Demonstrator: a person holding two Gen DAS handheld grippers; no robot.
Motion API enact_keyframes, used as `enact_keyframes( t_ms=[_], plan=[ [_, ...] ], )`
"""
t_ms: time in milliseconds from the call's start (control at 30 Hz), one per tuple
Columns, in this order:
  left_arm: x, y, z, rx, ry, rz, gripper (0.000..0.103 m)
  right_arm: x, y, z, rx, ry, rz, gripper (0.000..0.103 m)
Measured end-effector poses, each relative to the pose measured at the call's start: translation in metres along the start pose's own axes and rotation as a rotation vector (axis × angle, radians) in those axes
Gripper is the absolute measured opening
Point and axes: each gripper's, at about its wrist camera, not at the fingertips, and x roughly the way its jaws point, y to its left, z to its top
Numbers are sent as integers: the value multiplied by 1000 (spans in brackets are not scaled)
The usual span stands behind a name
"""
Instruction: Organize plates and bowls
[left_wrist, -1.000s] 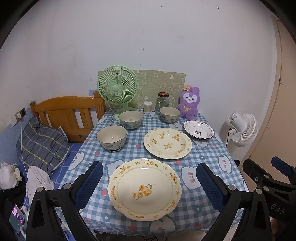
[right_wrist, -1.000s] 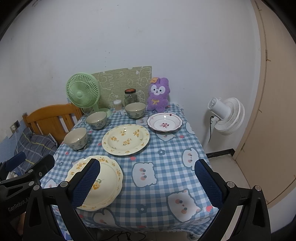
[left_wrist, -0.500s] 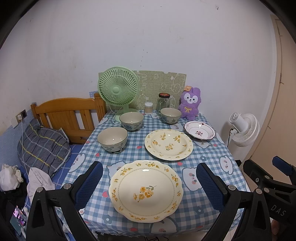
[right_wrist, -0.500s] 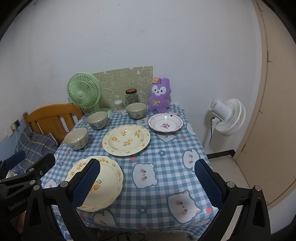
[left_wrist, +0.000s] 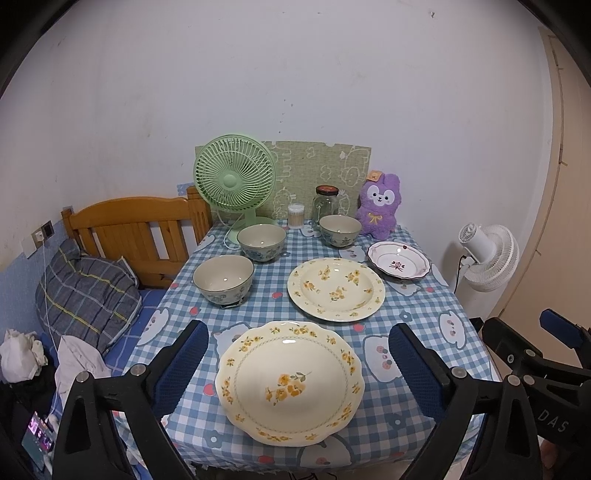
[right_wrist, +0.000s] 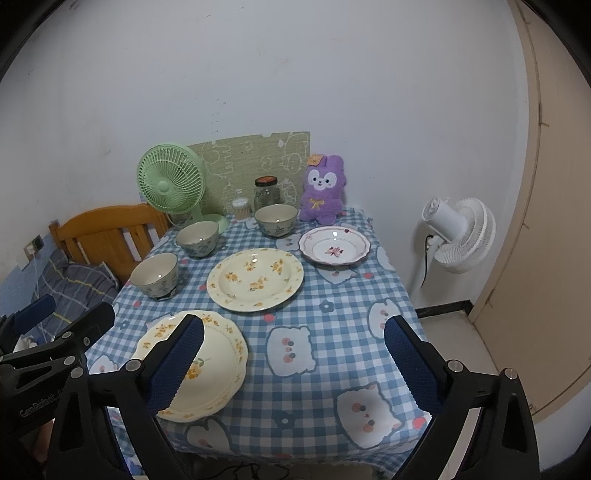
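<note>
Both grippers have crept a little lower and closer to the table since a second ago, so the nearest plate sits slightly higher in the left wrist view; nothing on the cloth has shifted. From where I stand, the left gripper (left_wrist: 297, 363) hangs over the near edge of the table (left_wrist: 417, 306) with its blue pads spread wide and holding nothing. The scalloped plate (left_wrist: 291, 376) with yellow flowers lies flat between those pads, below them, not touched. The right gripper (right_wrist: 291, 363) is likewise spread and empty, hovering over bare checked cloth to the right of that plate. Farther back, mid-table, lies the round yellow-flowered plate (left_wrist: 336, 288), and to its far right the small red-patterned plate (left_wrist: 399, 259). Three bowls stand apart on the left and far side: the near bowl (left_wrist: 223, 278), the middle bowl (left_wrist: 261, 242) and the far bowl (left_wrist: 340, 229). Behind them are a green fan (left_wrist: 234, 179), a glass jar (left_wrist: 325, 202) and a purple plush (left_wrist: 378, 205).
</note>
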Motion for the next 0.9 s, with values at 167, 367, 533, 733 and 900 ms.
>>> enact_keyframes(
  t_ms=[167, 367, 533, 733, 900],
  plan=[
    [2, -3, 4, -13, -2, 19, 98, 5, -3, 5, -16, -9, 15, 99],
    [-1, -8, 2, -9, -48, 56, 97, 15, -7, 8, -13, 16, 39, 99],
    [8, -2, 2, -22, 9, 60, 97, 26, -3, 10, 11, 61, 61, 99],
    [26, 14, 0, -30, 58, 53, 97, 42, 15, 6, 11, 96, 68, 99],
    [43, 34, 0, -42, 91, 27, 97, 58, 34, 3, 12, 110, 57, 94]
  ],
)
